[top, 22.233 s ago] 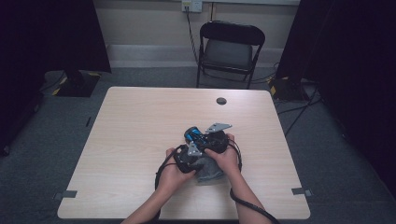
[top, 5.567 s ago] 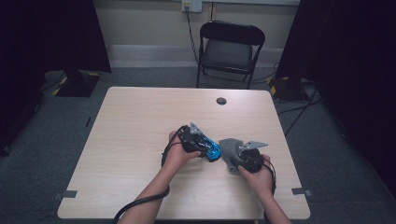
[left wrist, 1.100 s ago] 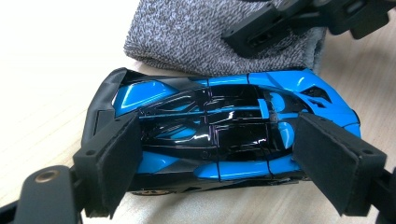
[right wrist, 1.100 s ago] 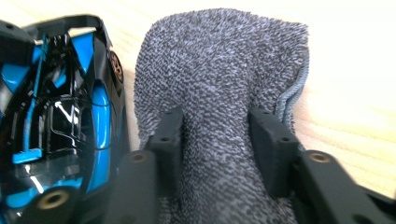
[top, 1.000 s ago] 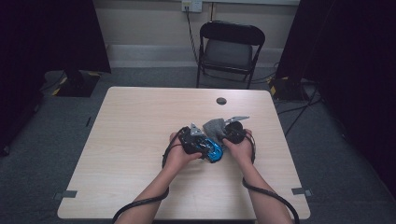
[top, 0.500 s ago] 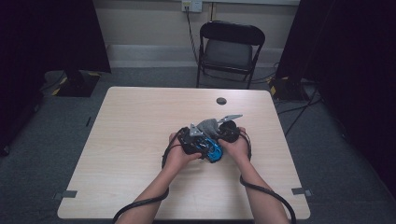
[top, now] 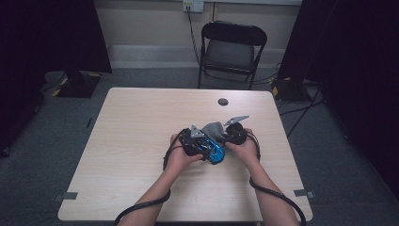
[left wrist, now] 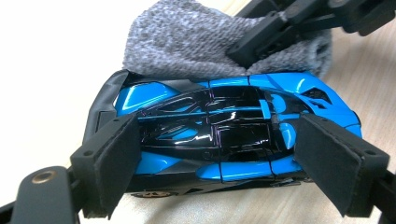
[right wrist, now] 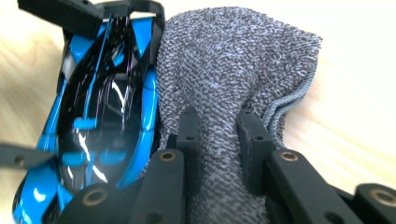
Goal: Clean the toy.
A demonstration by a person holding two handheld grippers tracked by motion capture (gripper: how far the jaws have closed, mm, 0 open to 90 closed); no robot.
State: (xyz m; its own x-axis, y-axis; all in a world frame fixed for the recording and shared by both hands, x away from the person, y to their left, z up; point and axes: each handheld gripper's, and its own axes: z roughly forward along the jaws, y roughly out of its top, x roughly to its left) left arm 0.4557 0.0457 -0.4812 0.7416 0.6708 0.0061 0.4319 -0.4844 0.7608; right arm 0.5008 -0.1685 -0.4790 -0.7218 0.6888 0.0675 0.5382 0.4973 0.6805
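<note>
A blue and black toy car lies on its wheels on the table, held lengthwise by my left gripper, whose pads press on its nose and tail. My right gripper is shut on a bunched grey knitted cloth, which presses against the car's side. From above, both hands meet just right of the table's middle, with the left gripper beside the car and the right gripper with the cloth just behind it.
The light wooden table has a small dark round disc near its far edge. A black folding chair stands beyond the table. Cables trail from both grippers over the near edge.
The right gripper and the cloth have shifted slightly against the car. The left hand and the car have stayed put.
</note>
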